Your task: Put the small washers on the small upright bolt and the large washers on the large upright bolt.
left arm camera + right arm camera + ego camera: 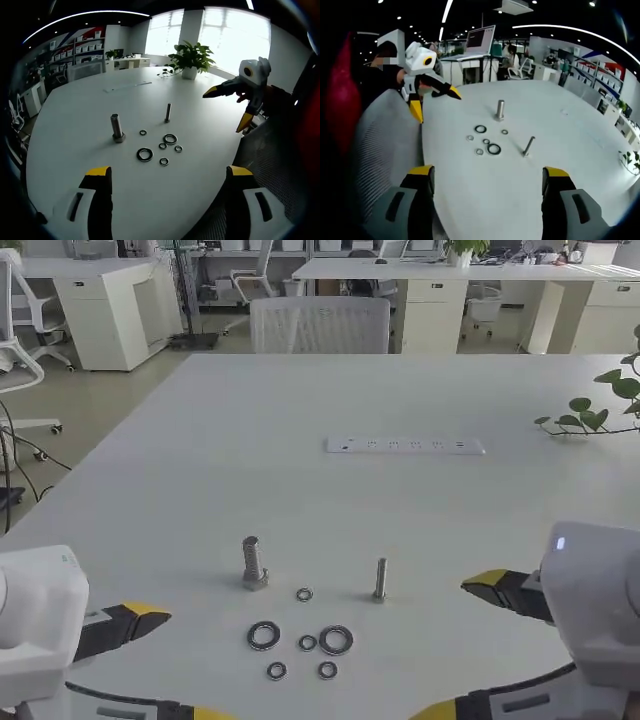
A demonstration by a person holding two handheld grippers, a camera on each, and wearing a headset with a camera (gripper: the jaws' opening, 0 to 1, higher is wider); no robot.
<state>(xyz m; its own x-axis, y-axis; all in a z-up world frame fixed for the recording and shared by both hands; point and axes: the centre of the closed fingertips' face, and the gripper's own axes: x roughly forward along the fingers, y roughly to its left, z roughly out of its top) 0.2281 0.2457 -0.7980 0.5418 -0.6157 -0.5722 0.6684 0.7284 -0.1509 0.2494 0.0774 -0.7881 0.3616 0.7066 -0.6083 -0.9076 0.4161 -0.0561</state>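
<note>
Head view: left gripper (190, 665) and right gripper (440, 648) hang wide open and empty, flanking the loose washers (336, 640) (two large, four small), likely poised to pick. These lie on the near side of the large bolt (253, 562), left, and small bolt (380, 580), right.

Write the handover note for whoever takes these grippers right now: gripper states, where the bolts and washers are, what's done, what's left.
Left gripper: open, empty, at the near table edge. Right gripper: open, empty, likewise.
Large bolt and small bolt stand upright on the table, both bare.
Two large washers and four small washers lie flat on the table, between and in front of the bolts.
Done: nothing yet.
Left: all six washers, sorted by size onto their bolts.
</note>
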